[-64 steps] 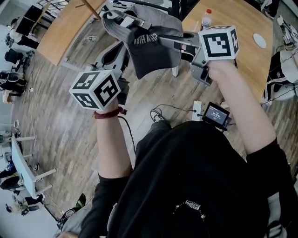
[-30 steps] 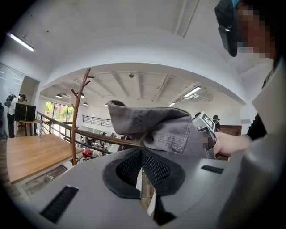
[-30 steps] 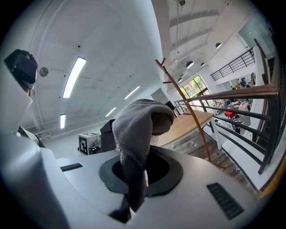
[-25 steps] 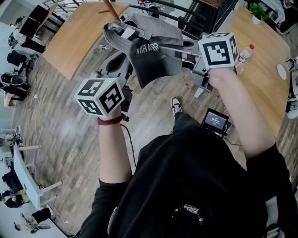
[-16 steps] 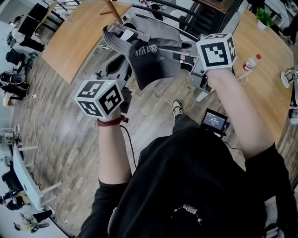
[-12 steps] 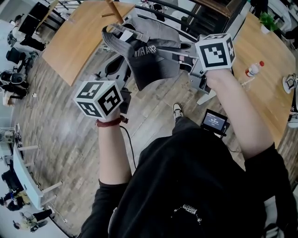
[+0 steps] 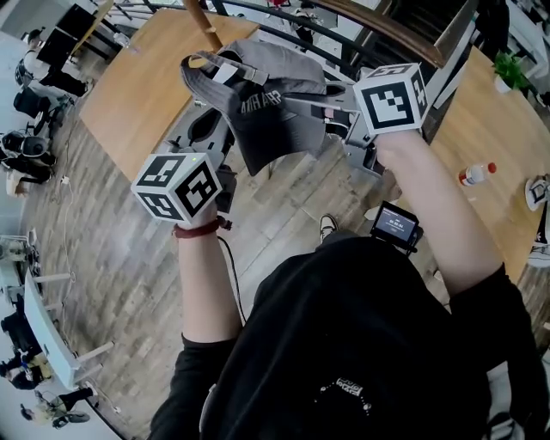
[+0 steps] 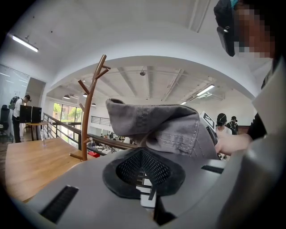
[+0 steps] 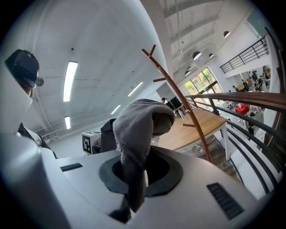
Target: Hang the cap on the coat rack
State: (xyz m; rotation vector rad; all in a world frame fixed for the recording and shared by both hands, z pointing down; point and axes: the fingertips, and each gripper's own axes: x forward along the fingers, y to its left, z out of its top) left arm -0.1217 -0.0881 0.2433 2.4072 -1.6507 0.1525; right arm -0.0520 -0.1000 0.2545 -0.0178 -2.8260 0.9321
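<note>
Here, you hold the grey cap (image 7: 279,112) aloft at the upper centre of the head view, between both grippers. The jaws of your left gripper (image 7: 225,70) are closed on its back strap, and those of your right gripper (image 7: 294,100) clamp its fabric. The wooden coat rack (image 7: 200,15) stands just beyond on a table (image 7: 129,82), at the top edge. A bottle (image 7: 477,174) lies at the right; I cannot tell its contents.
</note>
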